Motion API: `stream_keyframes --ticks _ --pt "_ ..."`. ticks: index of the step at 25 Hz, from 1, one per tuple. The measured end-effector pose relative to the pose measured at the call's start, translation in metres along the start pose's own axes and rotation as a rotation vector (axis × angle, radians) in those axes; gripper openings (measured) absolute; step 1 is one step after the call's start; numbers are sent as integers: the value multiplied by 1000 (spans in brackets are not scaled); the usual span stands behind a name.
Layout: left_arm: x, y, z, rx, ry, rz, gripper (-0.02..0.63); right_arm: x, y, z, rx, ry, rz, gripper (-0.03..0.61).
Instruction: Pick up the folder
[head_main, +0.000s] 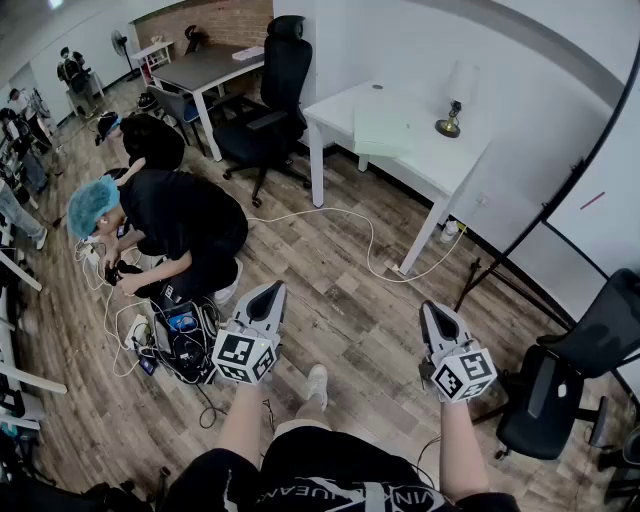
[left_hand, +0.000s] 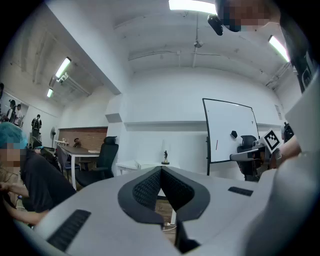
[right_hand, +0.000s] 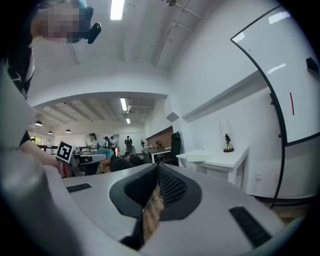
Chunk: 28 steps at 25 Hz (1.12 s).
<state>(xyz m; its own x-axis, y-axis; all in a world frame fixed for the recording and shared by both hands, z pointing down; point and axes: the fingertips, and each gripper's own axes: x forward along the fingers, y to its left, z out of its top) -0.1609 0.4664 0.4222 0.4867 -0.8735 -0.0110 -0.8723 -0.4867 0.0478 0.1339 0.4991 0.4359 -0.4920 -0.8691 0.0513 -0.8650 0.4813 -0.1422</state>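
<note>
Folder (head_main: 385, 130) flat on white desk (head_main: 440, 168) — untouched.

A wood-plank floor (head_main: 340, 290) is filling the middle of the head view, a white cable (head_main: 372, 240) trailing over it. A white surface (head_main: 430, 165) is standing against the white wall (head_main: 520, 70) at upper centre, with a black office chair (head_main: 275, 90) to its left. A dark table (head_main: 205, 65) is sitting before a brick wall (head_main: 215, 15) at upper left. A whiteboard (head_main: 605, 230) is standing at the right edge, another black chair (head_main: 560, 390) below it. Ceiling strip lights (left_hand: 192, 5) are glowing overhead.
</note>
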Motion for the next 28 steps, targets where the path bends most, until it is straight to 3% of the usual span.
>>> stream_keyframes --ticks 16,24,28 --pt "161 120 -12 -26 60 -33 14 175 -71 -5 55 55 -62 28" --pt "212 170 -16 -28 46 -43 14 244 -92 -8 58 56 -105 28" --pt "226 181 -16 -26 40 -40 14 264 -101 -8 112 31 -104 29"
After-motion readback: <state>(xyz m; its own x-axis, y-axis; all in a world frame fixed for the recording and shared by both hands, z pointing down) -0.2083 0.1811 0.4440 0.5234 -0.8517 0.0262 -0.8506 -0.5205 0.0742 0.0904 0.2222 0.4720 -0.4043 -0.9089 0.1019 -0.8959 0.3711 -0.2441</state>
